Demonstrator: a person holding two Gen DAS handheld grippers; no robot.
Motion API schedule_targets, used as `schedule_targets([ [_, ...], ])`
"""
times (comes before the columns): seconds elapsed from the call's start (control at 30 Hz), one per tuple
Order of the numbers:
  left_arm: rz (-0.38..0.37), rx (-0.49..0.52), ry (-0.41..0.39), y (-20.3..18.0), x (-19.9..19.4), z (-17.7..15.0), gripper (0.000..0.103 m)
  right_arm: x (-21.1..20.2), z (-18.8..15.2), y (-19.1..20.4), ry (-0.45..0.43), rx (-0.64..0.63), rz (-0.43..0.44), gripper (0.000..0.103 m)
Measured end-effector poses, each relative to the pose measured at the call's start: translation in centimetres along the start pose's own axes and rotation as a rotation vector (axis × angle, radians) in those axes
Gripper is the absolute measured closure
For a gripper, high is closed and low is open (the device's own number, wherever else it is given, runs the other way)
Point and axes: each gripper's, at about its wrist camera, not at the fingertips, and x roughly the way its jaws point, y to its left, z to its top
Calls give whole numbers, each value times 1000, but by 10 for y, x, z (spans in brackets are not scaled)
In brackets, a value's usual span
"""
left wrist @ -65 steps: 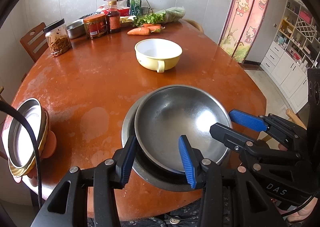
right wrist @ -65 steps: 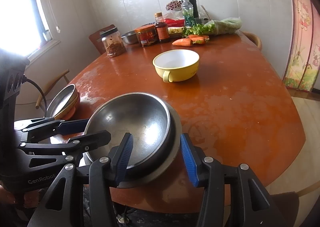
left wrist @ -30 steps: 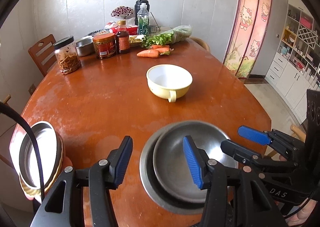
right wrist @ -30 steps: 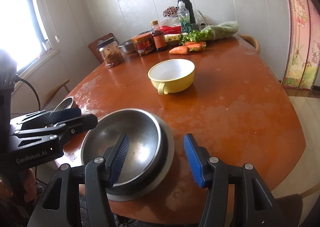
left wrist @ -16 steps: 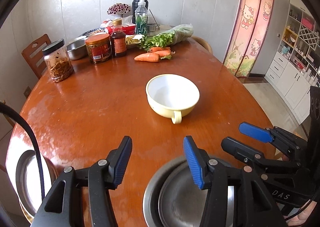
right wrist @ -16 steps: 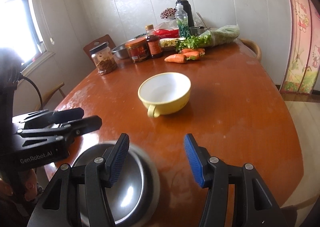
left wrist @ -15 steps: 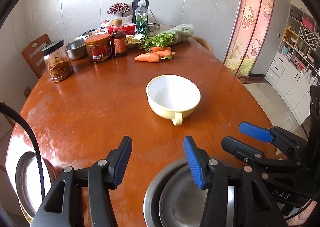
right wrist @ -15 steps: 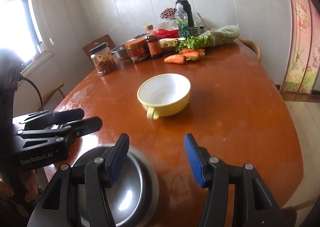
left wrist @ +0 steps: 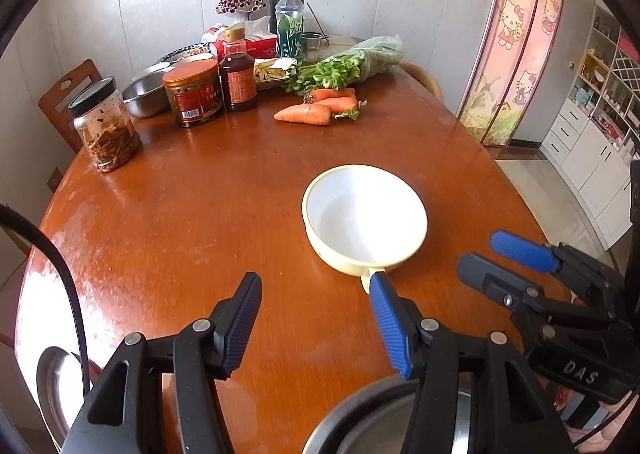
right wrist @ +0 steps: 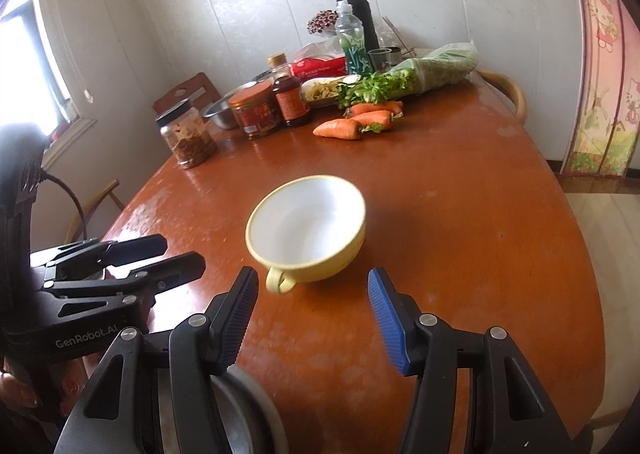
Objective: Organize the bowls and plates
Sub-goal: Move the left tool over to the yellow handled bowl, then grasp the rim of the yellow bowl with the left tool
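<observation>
Broadly, the round brown worktop [left wrist: 192,214] is carrying everything, with jars and vegetables sitting along its far edge. Nearer, the yellow bowl [right wrist: 306,228] is resting upright mid-worktop, handle facing the cameras, while stacked steel bowls [left wrist: 360,418] are lying at the near edge. Both left tongs [left wrist: 316,320] and right tongs [right wrist: 312,318] are hovering with their fingers apart, gripping nothing.

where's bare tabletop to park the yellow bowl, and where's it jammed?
Bare wood: the wide stretch between the glass jar and the yellow bowl, and the table's right side, from the bowl to the edge below the carrots. Crowded: the far end, with the red-lidded jar, sauce bottle, greens. Steel bowls take the near edge.
</observation>
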Motion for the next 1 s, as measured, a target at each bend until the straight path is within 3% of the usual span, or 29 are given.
schedule_targets([
  [0.63, 4, -35, 103, 18, 58, 40, 47, 57, 36, -16, 66, -29, -8, 44],
  [0.9, -3, -34, 163, 15, 85, 41, 47, 91, 31, -22, 110, -66, -8, 66],
  [1.0, -10, -34, 172, 13, 91, 41, 47, 94, 29, -22, 112, -82, -18, 67],
])
